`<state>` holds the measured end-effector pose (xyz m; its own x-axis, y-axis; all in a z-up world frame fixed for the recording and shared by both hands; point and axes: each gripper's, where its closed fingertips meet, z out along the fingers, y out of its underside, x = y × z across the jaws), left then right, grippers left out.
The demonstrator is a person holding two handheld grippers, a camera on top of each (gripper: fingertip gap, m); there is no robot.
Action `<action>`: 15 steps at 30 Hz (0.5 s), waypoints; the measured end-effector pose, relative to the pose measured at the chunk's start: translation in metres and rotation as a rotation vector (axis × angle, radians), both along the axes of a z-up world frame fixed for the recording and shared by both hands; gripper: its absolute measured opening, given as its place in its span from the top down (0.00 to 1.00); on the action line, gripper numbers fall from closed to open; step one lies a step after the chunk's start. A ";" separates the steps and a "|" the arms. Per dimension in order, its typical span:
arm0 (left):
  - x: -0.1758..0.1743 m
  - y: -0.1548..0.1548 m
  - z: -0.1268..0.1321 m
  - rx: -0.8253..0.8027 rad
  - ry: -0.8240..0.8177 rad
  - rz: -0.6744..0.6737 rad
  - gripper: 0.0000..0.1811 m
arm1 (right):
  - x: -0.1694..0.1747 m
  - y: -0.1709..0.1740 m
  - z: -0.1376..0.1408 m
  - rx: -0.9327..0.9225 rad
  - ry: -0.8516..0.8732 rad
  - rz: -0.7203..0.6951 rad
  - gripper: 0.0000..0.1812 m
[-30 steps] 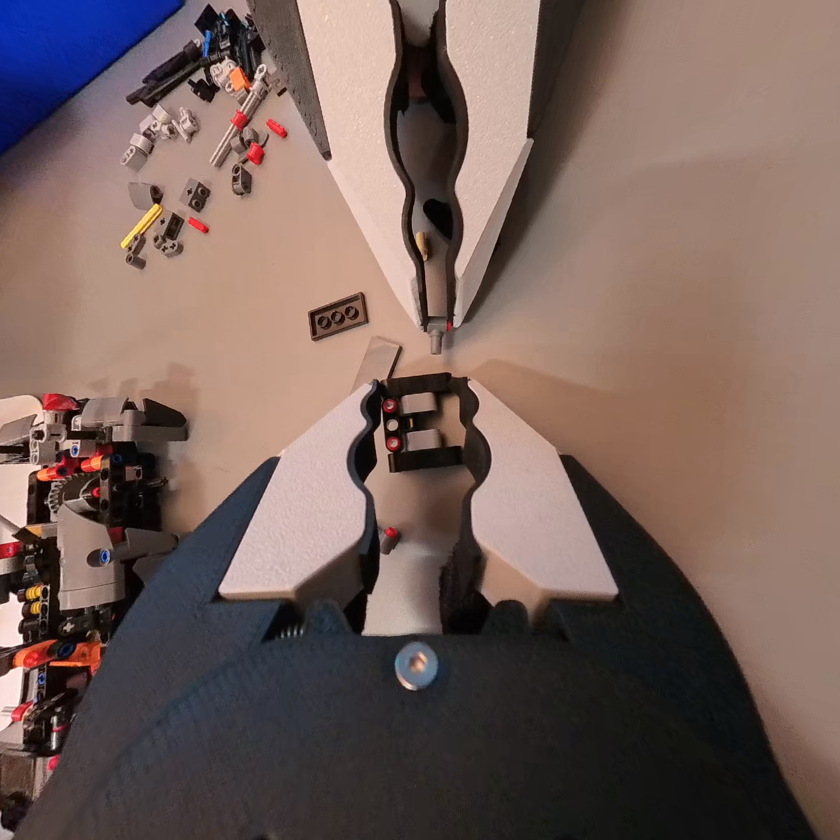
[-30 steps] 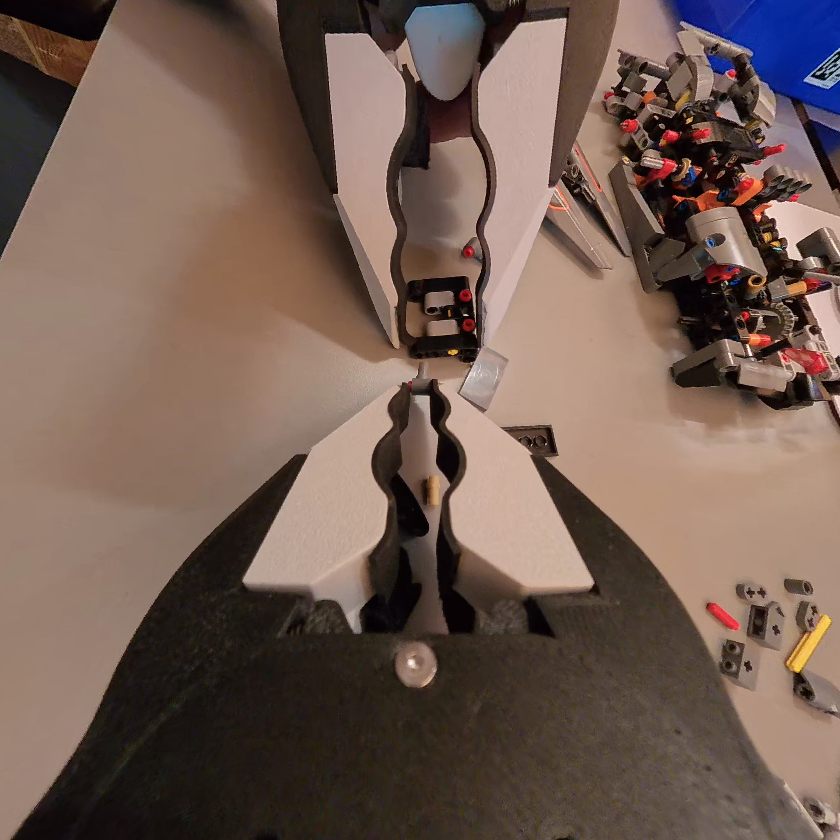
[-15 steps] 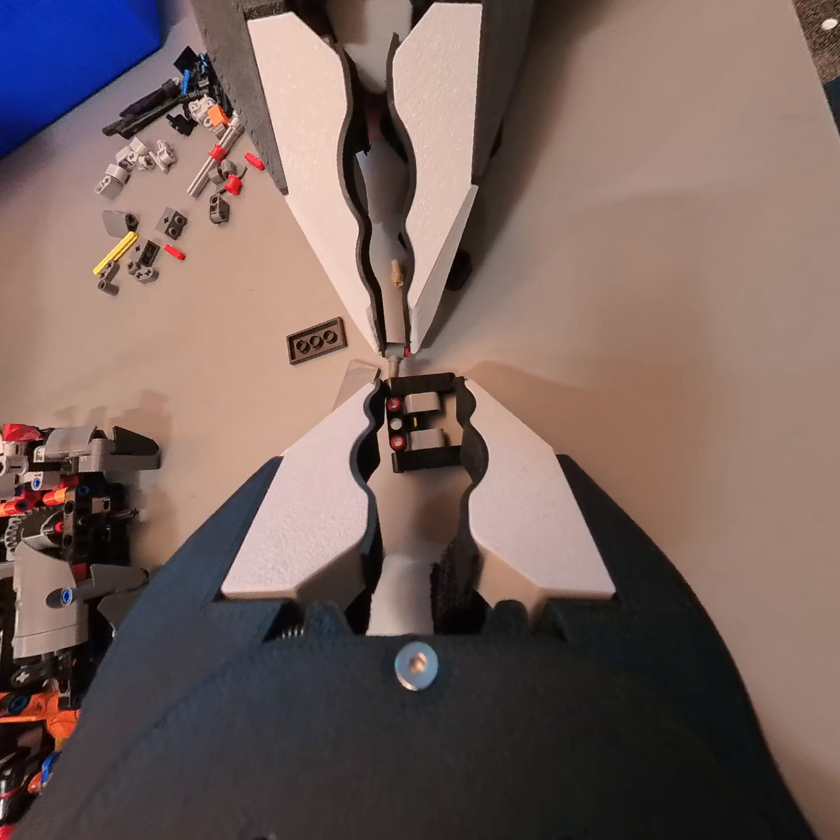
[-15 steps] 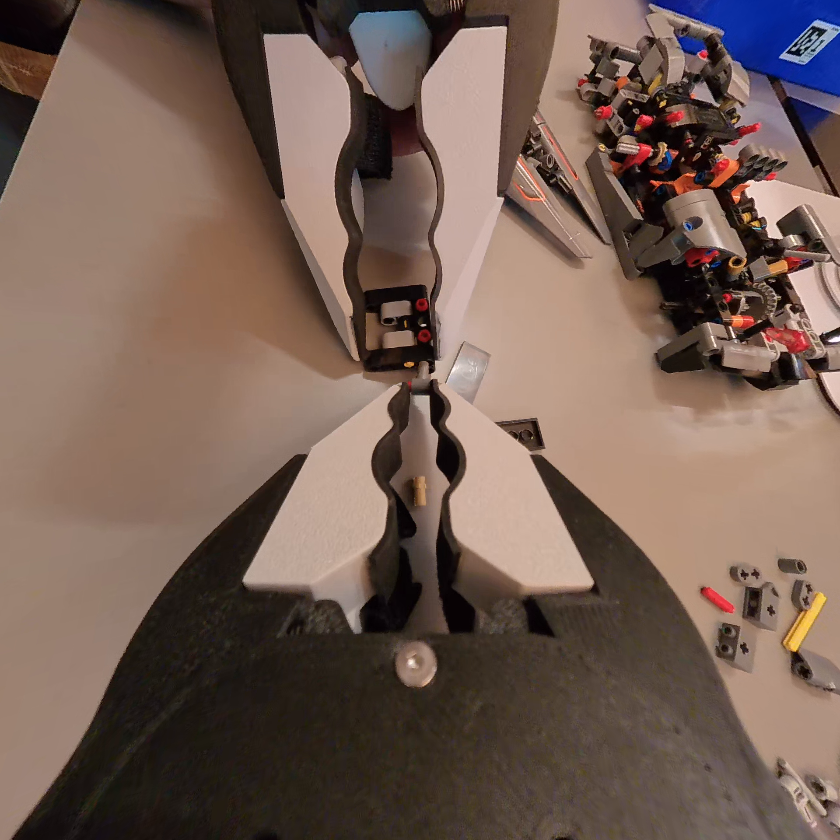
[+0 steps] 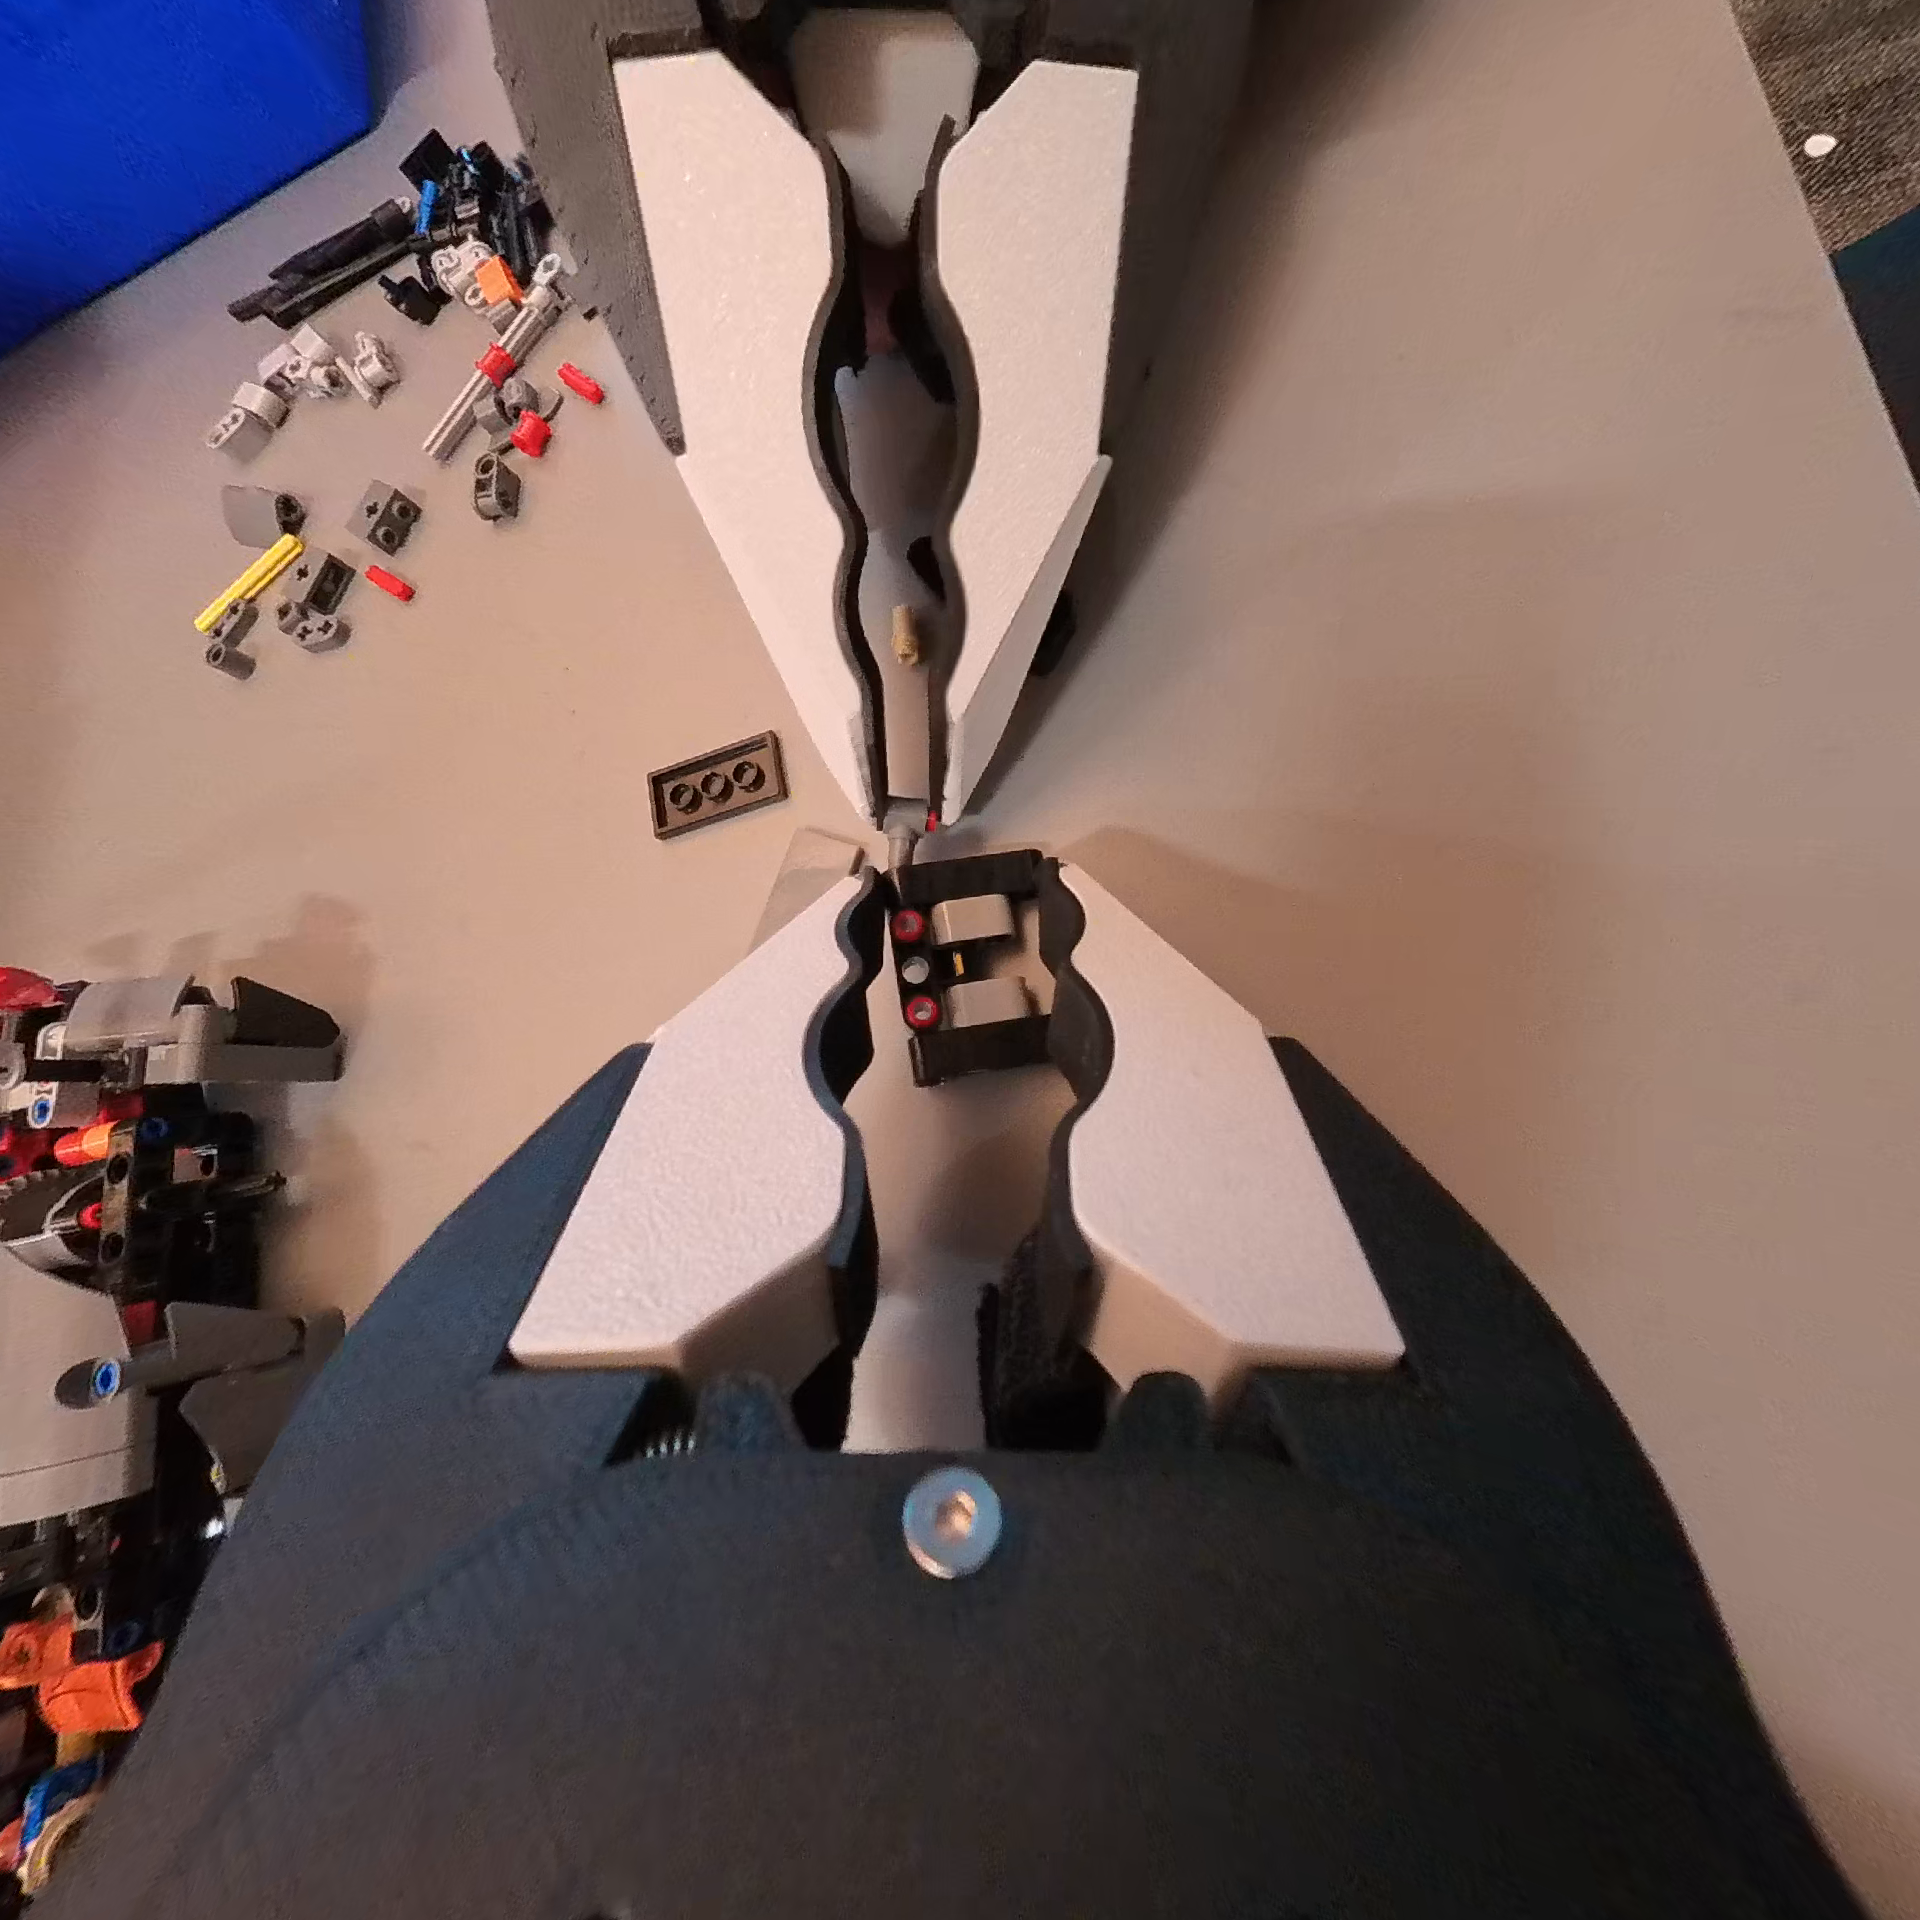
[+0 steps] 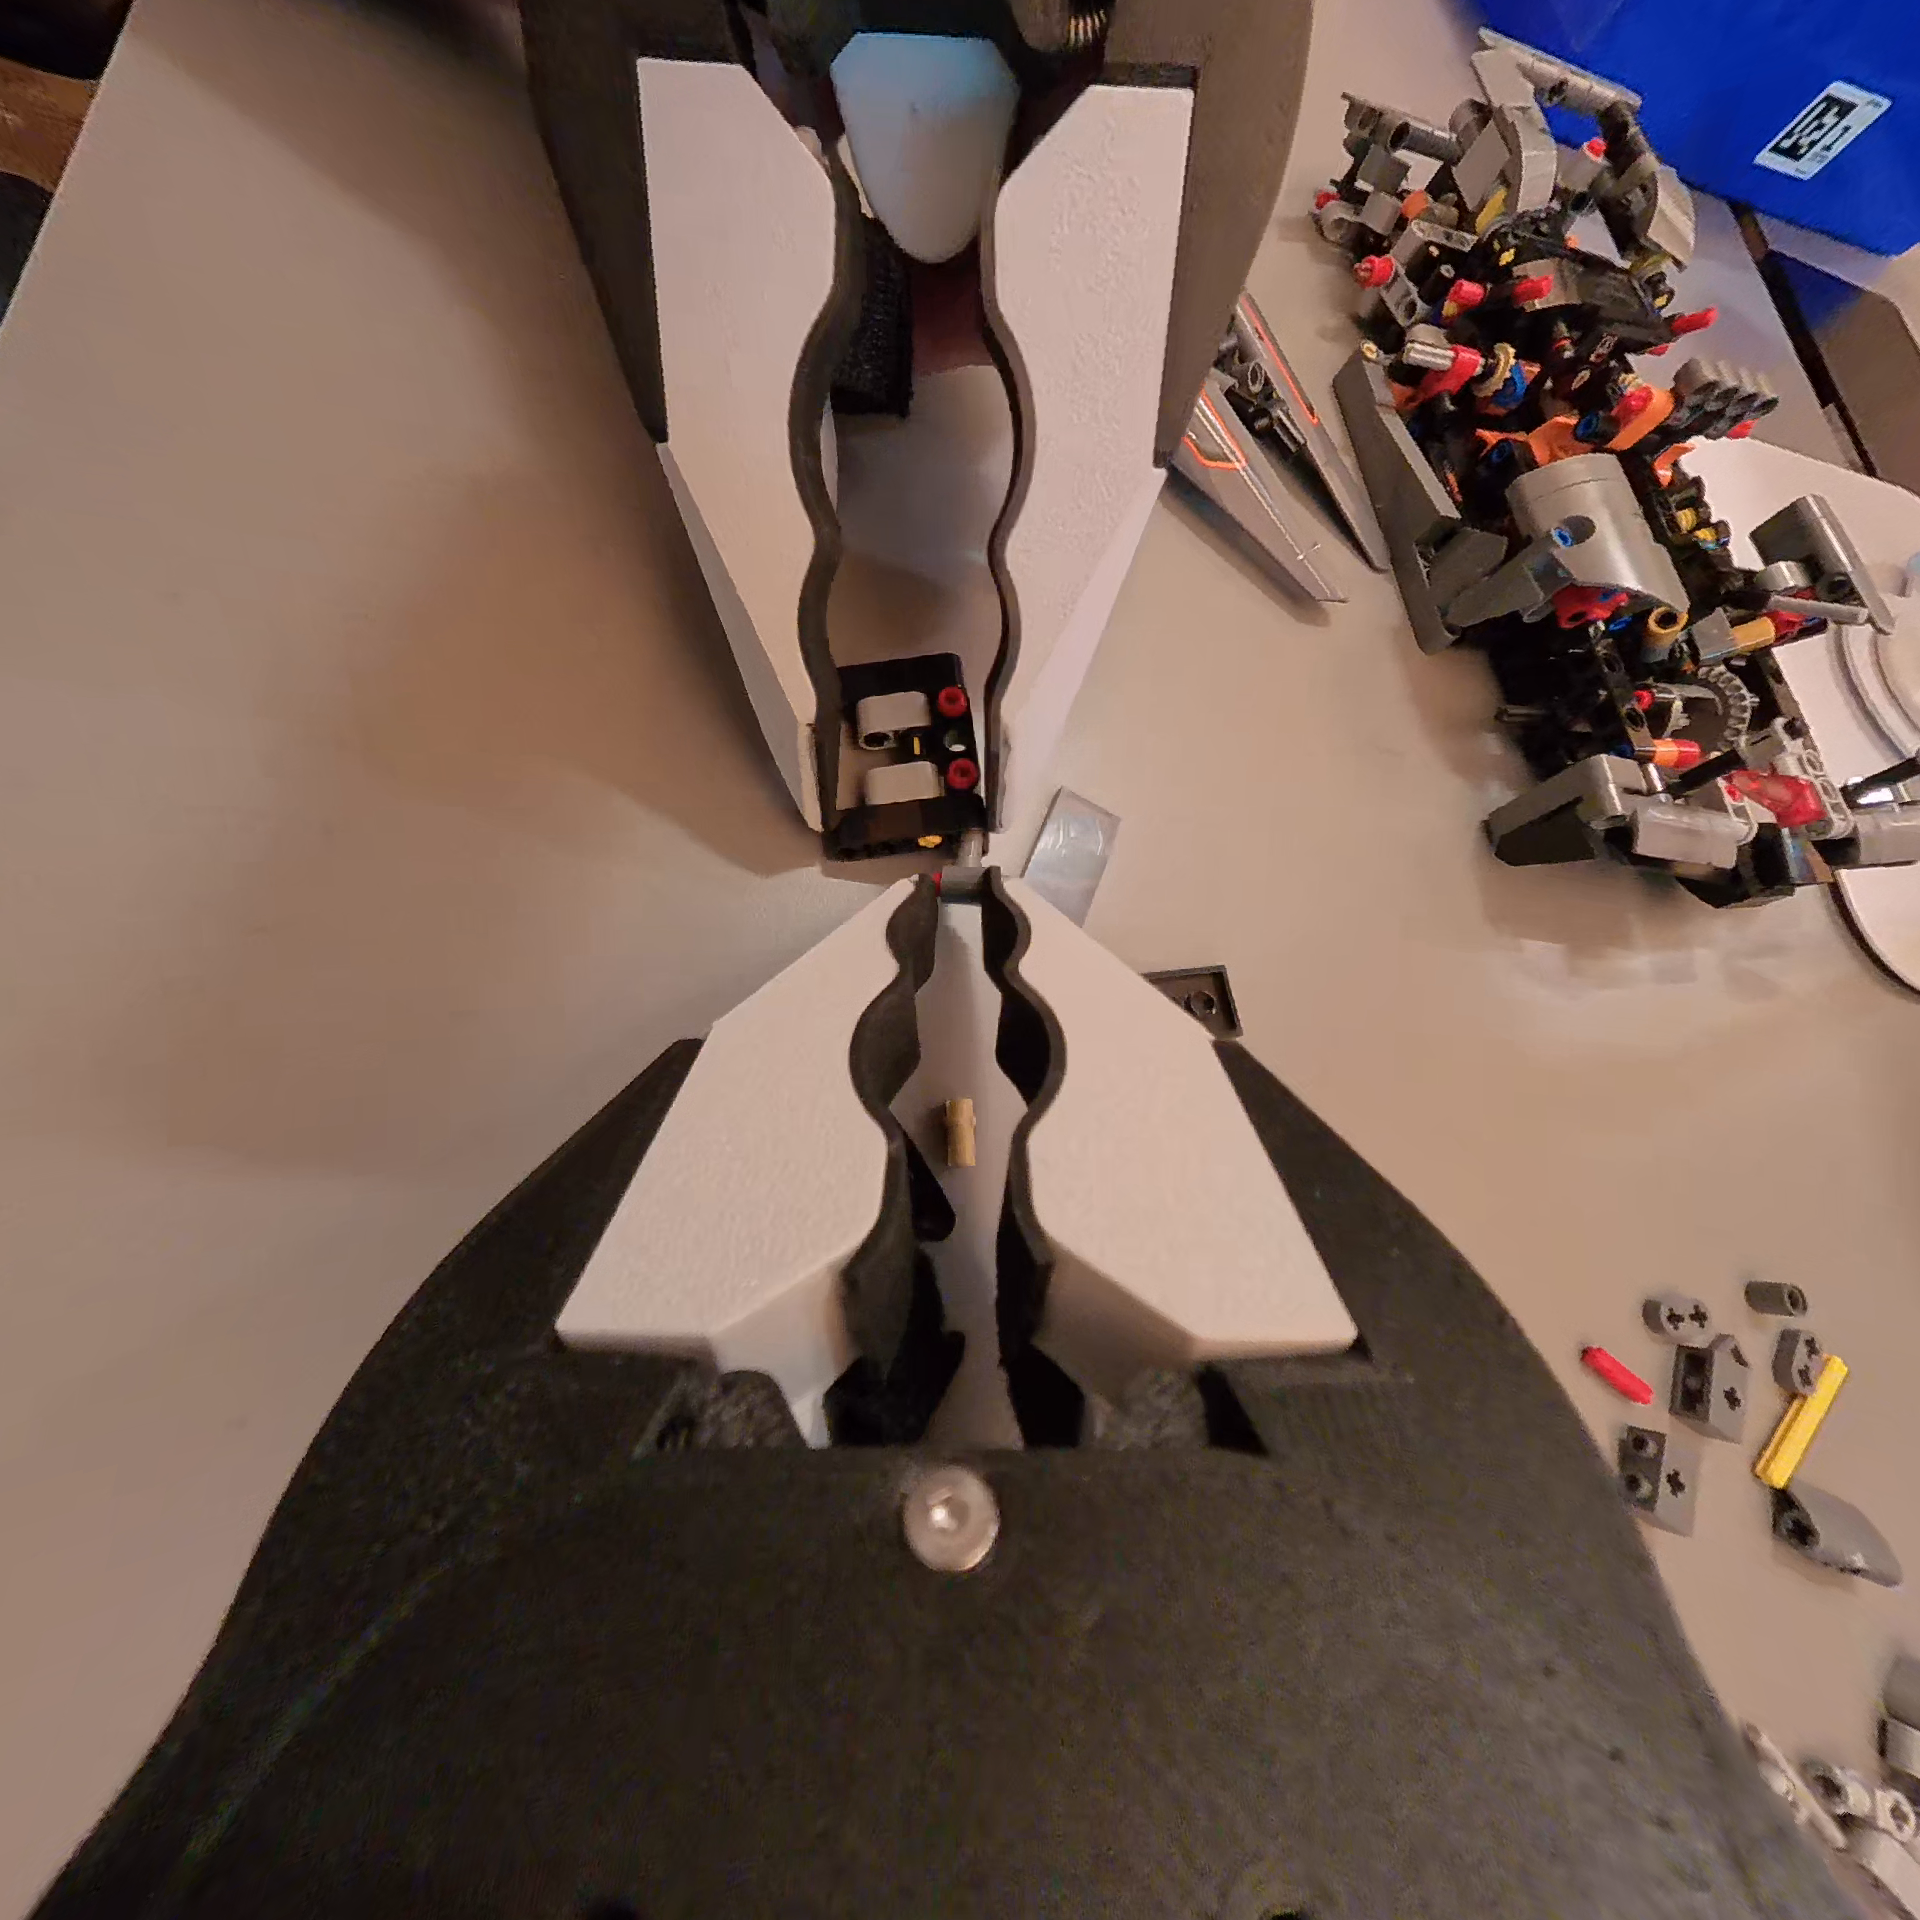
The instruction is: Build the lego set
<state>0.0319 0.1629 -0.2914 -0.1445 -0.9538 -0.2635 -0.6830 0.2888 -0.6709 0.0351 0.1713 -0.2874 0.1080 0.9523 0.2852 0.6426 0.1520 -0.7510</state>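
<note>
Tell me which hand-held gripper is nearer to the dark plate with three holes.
Right. The right hand-held gripper has the dark plate right beside one finger; the left hand-held gripper is slightly farther from it, across the clear piece.

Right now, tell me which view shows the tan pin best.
The right wrist view: the tan pin lies large and sharp on the table between the right gripper's fingers. The left wrist view shows the same pin farther off, smaller.

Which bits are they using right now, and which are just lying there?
In use:
- black frame, in the left gripper
- grey pin, in the right gripper, tip at the frame's corner

Lying about:
- big model
- dark plate
- clear piece
- tan pin
- yellow axle
</note>
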 end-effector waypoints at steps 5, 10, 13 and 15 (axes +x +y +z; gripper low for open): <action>0.000 -0.001 0.000 -0.010 -0.014 0.002 0.85 | -0.001 -0.001 0.000 -0.004 0.000 0.007 0.96; -0.001 -0.001 0.000 -0.016 -0.028 -0.001 0.85 | -0.001 -0.001 0.000 -0.020 -0.002 0.020 0.96; -0.003 -0.002 0.000 -0.023 -0.031 -0.001 0.84 | -0.003 -0.001 -0.001 -0.044 -0.005 0.027 0.96; -0.004 -0.002 0.000 -0.028 -0.036 -0.002 0.84 | -0.003 -0.001 -0.003 -0.049 -0.020 0.039 0.97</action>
